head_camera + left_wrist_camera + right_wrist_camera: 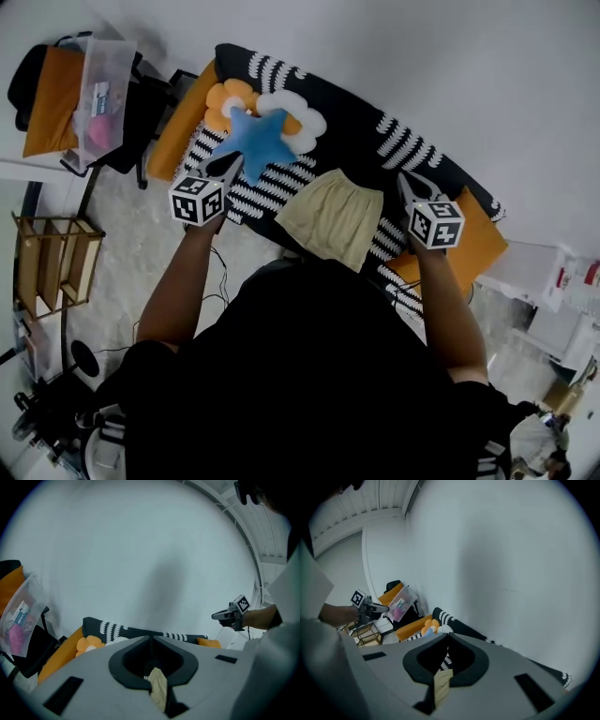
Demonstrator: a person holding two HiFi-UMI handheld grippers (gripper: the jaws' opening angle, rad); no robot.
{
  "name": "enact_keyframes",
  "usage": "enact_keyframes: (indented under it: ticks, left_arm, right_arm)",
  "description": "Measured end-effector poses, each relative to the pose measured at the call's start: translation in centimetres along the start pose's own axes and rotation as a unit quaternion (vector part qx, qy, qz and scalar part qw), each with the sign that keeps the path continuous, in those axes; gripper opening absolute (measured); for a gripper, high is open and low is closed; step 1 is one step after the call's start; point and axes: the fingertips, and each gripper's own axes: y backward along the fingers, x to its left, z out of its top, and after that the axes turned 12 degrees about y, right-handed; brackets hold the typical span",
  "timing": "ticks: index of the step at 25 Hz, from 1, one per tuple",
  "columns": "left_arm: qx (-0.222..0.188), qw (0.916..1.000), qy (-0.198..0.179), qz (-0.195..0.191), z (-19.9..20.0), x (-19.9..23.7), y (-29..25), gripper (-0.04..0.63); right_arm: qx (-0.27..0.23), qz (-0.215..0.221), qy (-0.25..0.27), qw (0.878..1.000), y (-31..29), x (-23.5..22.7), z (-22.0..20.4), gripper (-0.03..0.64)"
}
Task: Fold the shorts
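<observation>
Nearest, we log the person's black top (309, 375) low in the head view, with a forearm out to each side. Next out, the left gripper (225, 169) and right gripper (406, 180) are held over the cover (375, 131), tips angled inward.

The head view does not resolve the jaw seams, but each gripper view does: both pairs of jaws are pressed together at the tips. Each gripper view also shows a beige sliver in the slot under the tips, with striped cover beside it. From those views alone we cannot tell whether it is pinched. The head view shows what they lack: the shorts (330, 217) lie flat on the cover between the two grippers, and neither tip touches them.

Past the left gripper, a blue star (255, 141) overlaps an orange flower pillow (228, 98) and a white pillow (298, 117). An orange cushion (476, 246) lies by the right gripper.

Only the left gripper view shows the right gripper side-on against the wall (422, 66). Only the right gripper view shows the left gripper in front of the wooden rack (54, 262) and the clear bag (101, 89).
</observation>
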Motion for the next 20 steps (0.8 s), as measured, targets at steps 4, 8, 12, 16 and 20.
enact_keyframes:
  ticks: [4, 8, 12, 16, 20]
  left_arm:
    - [-0.007, 0.9997, 0.010, 0.019, -0.5, -0.6, 0.3, 0.038]
    - [-0.008, 0.9992, 0.018, 0.036, -1.5, -1.3, -0.2, 0.038]
    - [-0.007, 0.9970, 0.039, 0.067, -3.1, -1.3, 0.4, 0.038]
    - [-0.004, 0.9947, 0.053, 0.088, -4.3, -1.5, 0.2, 0.038]
    - [-0.001, 0.9919, 0.062, 0.111, -5.8, -1.6, -0.1, 0.038]
  right_arm:
    - [0.006, 0.021, 0.017, 1.000, -1.2, -0.7, -0.1, 0.006]
    - [0.012, 0.039, 0.031, 0.999, -2.7, -2.0, -0.6, 0.006]
    - [0.024, 0.074, 0.053, 0.996, -4.7, -2.1, -0.9, 0.006]
    - [0.035, 0.101, 0.078, 0.991, -6.7, -2.5, -1.3, 0.006]
    - [0.054, 0.131, 0.116, 0.983, -9.0, -2.8, -3.0, 0.006]
